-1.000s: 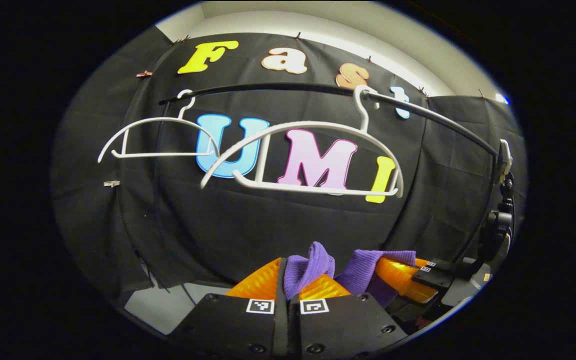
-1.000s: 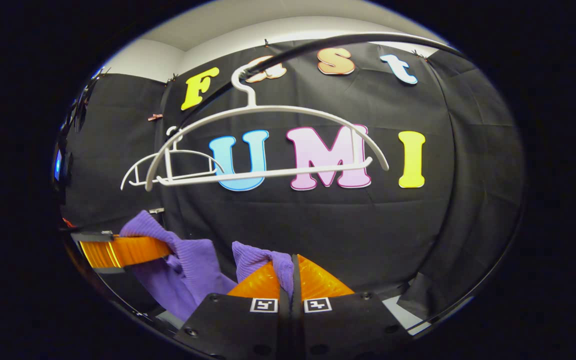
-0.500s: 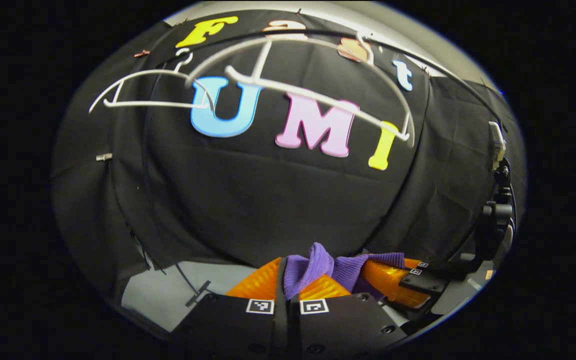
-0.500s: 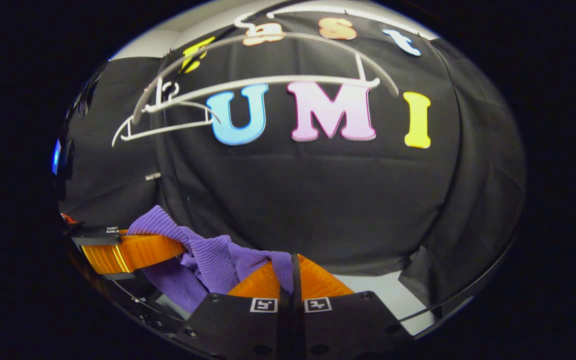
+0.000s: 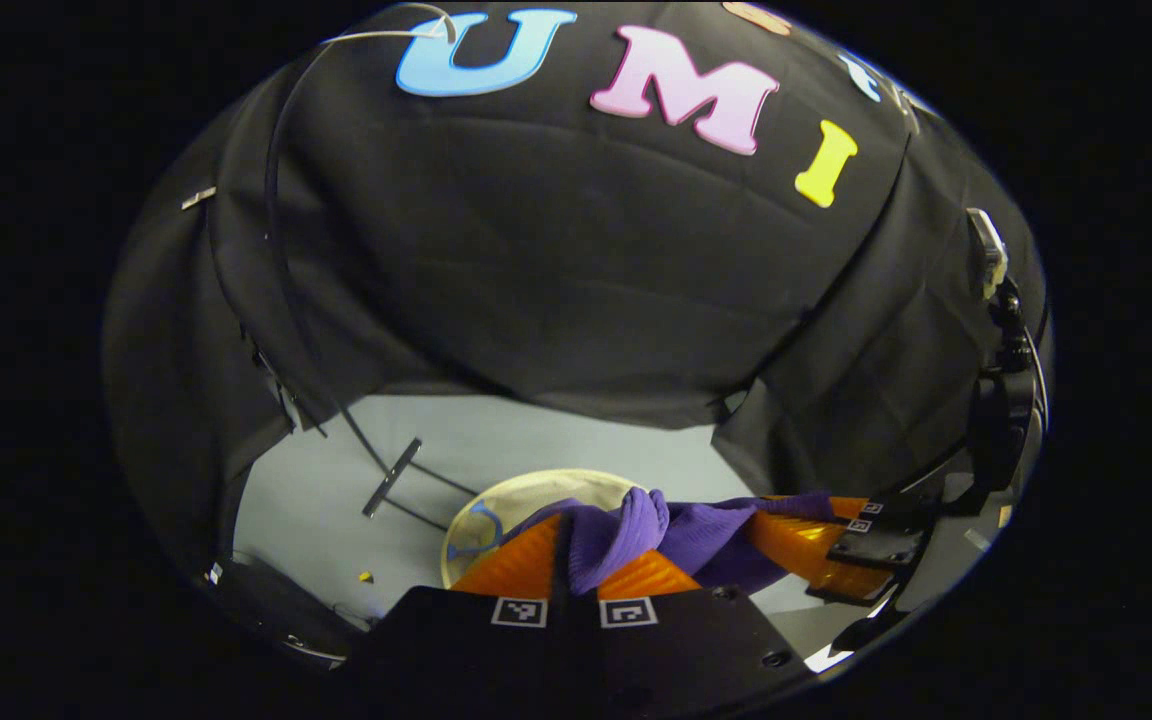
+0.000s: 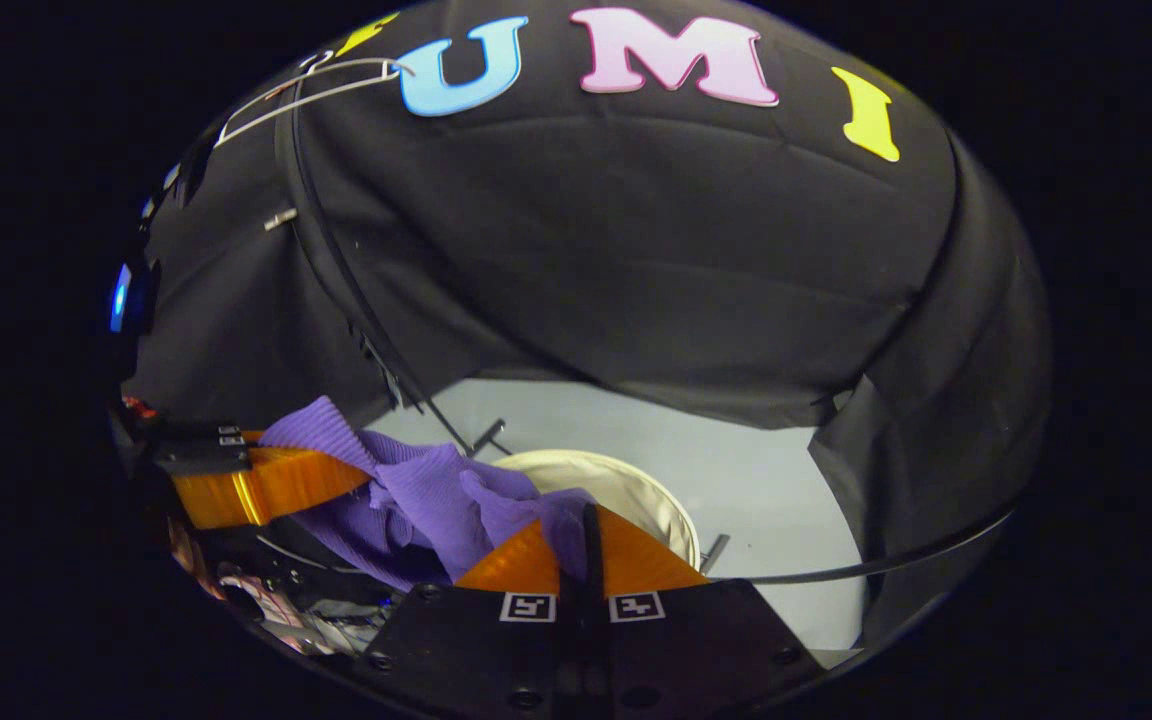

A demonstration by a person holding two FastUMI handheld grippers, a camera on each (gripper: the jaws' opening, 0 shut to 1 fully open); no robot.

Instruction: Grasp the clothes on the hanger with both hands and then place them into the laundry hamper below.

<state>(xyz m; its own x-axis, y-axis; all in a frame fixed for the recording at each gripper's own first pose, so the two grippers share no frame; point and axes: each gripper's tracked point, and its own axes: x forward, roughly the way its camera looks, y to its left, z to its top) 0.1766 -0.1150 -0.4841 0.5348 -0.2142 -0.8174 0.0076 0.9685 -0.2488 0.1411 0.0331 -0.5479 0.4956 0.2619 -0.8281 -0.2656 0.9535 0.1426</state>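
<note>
Above the cream laundry hamper (image 6: 636, 490): purple garment (image 5: 681, 525) slung between left gripper (image 5: 576, 560) and right gripper (image 6: 584, 550), both clamped tight on cloth; advisable to centre and lower it inside the rim before releasing both together.

Ahead of your left gripper (image 5: 576, 560), the laundry hamper (image 5: 496, 500) shows you only a slice of rim; the purple garment (image 5: 676, 530) and your own fingers cover the rest. Beyond your right gripper (image 6: 586, 555), the same cloth hides the hamper's near side. A white hanger (image 6: 306, 85) is cut off at the top edge.
</note>
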